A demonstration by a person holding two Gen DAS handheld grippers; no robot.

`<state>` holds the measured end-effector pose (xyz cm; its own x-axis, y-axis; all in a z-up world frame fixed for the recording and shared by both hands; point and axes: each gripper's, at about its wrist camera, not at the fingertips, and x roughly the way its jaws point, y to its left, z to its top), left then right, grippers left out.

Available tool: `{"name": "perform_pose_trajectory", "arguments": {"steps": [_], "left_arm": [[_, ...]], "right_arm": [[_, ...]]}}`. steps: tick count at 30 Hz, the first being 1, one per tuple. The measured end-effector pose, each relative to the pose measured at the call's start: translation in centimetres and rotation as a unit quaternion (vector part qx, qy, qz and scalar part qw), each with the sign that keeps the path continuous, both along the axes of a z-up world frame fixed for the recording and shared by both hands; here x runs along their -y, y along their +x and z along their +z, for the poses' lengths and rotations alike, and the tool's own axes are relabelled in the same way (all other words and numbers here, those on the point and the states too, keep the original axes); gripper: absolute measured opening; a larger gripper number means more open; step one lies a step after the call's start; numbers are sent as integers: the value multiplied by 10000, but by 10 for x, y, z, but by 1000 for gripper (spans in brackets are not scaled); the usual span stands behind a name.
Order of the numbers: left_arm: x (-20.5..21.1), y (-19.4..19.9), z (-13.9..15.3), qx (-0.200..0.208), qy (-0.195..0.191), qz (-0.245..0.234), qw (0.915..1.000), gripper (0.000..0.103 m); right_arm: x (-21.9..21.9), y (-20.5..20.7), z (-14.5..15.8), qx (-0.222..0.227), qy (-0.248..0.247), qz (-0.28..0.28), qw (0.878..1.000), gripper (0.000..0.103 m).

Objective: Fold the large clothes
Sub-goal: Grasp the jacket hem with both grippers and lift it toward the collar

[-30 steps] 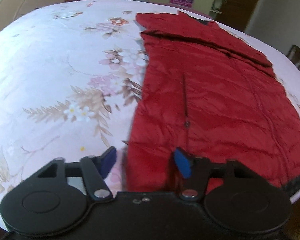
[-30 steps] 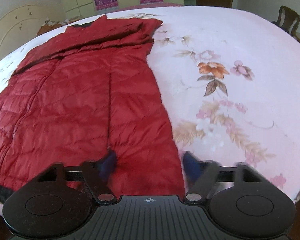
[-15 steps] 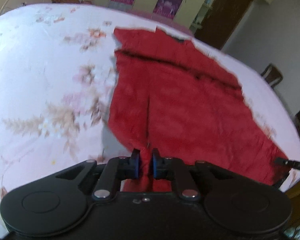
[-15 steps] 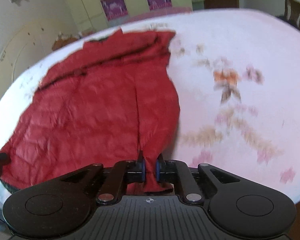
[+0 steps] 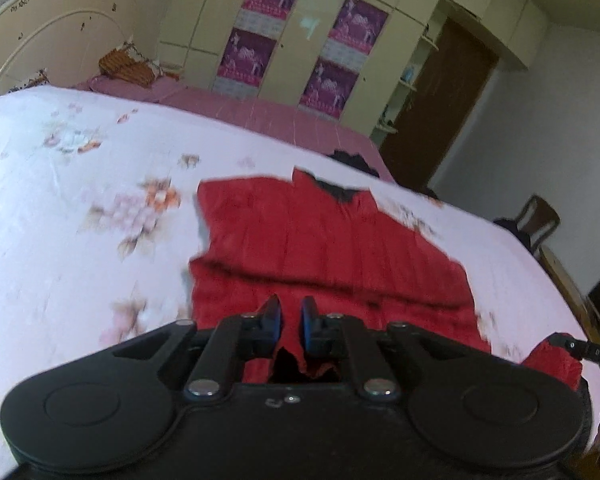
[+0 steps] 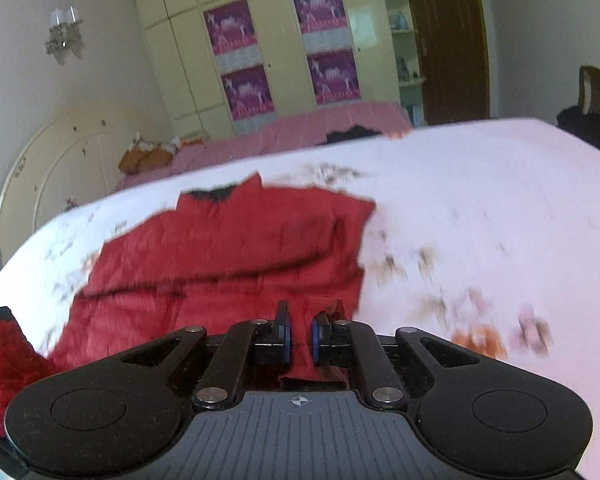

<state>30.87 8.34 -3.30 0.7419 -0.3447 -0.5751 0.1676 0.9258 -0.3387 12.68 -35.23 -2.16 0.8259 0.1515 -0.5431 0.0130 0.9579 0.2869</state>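
The left hand-held gripper [image 5: 290, 322] and right hand-held gripper [image 6: 299, 334] each pinch the coat [image 5: 332, 248] hem, raised off the bed [image 5: 60, 208]; folding has barely begun.

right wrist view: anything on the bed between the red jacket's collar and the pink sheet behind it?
Nothing. In the right wrist view, only bare floral bedcover lies between the red jacket collar and the pink sheet. A dark item lies further right, at that boundary.

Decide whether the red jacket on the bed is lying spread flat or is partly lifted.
Partly lifted. The near hem of the red jacket is pinched in the left gripper and right gripper; the far part lies on the bedsheet.
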Motion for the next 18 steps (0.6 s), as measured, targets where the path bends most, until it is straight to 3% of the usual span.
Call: {"name": "perform_pose_trajectory", "arguments": {"steps": [9,18], "left_arm": [[24,89,20,404,183,345,9984,9],[50,173,27,767,834,689,9912,9]], "right_arm": [[14,103,11,220,-80,-162,9996,9],[24,205,12,246,-282,-357,9987,9]]}}
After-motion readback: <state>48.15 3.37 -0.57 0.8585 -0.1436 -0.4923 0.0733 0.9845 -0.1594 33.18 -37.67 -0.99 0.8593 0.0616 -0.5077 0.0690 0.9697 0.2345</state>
